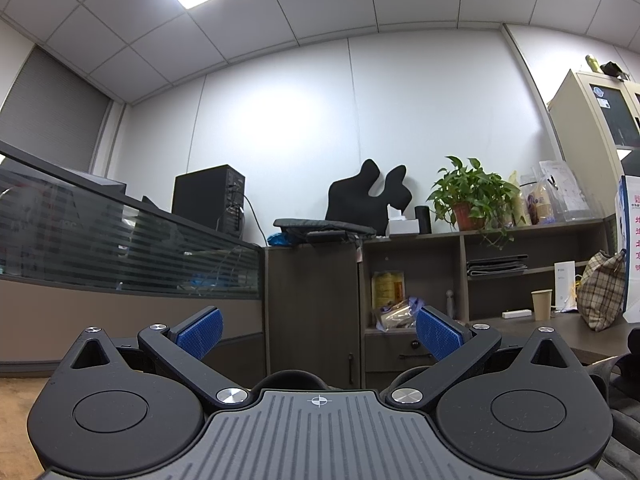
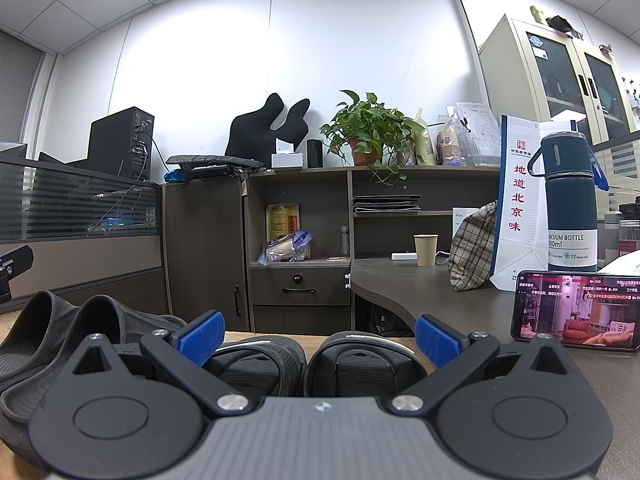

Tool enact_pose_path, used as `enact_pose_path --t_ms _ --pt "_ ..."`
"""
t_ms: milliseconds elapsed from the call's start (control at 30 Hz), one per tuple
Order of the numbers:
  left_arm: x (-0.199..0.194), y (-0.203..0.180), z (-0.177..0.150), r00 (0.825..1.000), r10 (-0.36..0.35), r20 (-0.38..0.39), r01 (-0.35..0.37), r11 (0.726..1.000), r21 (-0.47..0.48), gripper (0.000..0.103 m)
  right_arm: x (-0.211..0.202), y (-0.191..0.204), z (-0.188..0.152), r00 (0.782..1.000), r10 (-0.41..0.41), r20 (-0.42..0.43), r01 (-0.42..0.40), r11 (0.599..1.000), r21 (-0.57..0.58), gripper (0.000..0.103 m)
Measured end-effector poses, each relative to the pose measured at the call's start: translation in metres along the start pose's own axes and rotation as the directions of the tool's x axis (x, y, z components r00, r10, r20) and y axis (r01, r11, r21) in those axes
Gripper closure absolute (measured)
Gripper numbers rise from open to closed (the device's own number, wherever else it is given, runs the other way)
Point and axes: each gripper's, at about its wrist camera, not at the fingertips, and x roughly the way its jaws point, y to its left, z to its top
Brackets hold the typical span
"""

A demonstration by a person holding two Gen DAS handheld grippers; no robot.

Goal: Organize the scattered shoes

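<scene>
Right wrist view: a wooden surface (image 2: 460,354) is seen before dark office shelving (image 2: 304,216); black sandals (image 2: 308,364) and slides (image 2: 60,332) are paired; both tools (image 2: 318,334) (image 1: 318,330) are held open, empty.

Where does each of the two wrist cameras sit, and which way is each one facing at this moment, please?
Left wrist: sits behind the open left gripper, low and level, facing the dark cabinet and white wall; only its own fingers show.
Right wrist: sits behind the open right gripper, low over the black sandals, grey slippers to its left, phone to its right; only its own fingers show.
Shared: the same wall unit, with the potted plant and paper cup.
</scene>
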Motion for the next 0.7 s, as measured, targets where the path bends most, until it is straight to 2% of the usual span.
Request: enact_pose_path --t_ms 700 --pt "0.0018 -0.0020 -0.0021 1.000 -0.005 0.007 0.005 1.000 -0.001 0.000 -0.0001 -0.0002 0.0001 1.000 0.000 0.000 0.000 1.000 0.000 0.000"
